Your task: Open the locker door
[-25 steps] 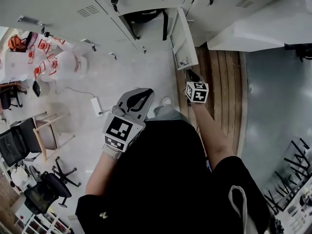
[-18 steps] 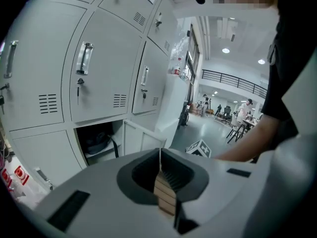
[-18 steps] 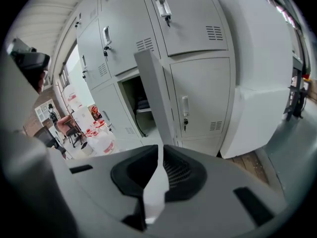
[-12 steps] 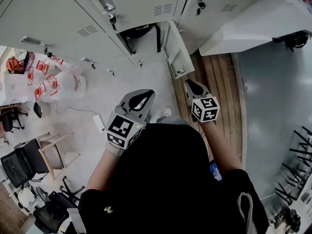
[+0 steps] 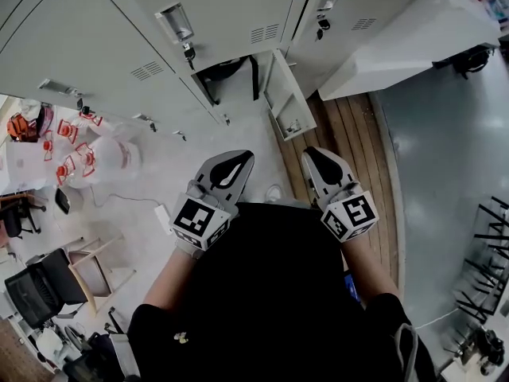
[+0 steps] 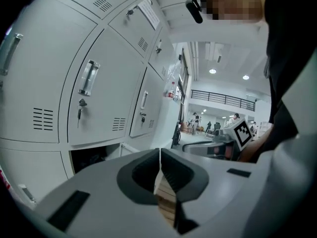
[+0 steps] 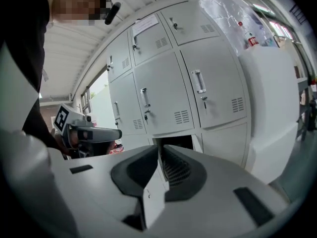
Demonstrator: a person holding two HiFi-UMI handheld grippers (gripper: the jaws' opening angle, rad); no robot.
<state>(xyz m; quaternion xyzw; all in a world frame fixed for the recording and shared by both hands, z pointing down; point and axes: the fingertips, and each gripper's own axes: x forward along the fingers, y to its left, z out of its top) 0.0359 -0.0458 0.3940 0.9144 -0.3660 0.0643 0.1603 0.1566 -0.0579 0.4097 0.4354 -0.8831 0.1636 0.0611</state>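
Observation:
A bank of grey lockers [image 5: 143,30] fills the top of the head view. One bottom locker [image 5: 227,72] stands open and dark inside, its door [image 5: 284,95] swung out to the right. The same opening [image 7: 174,142] shows in the right gripper view, and low on the left [image 6: 89,157] in the left gripper view. My left gripper [image 5: 238,156] and right gripper [image 5: 312,151] are held side by side in front of my body, well apart from the door. Both are shut, with nothing between the jaws, as seen in the left gripper [image 6: 159,155] and right gripper [image 7: 158,152] views.
A strip of wooden floor [image 5: 350,134] runs under the open door. A white cabinet [image 5: 413,38] stands to the right of the lockers. Chairs [image 5: 48,281] and a table with red items [image 5: 71,126] crowd the left. A power strip [image 5: 163,213] lies on the floor.
The right gripper has risen from low beside the open door toward my body, level with the left gripper. The left gripper rose slightly. The locker door has not moved.

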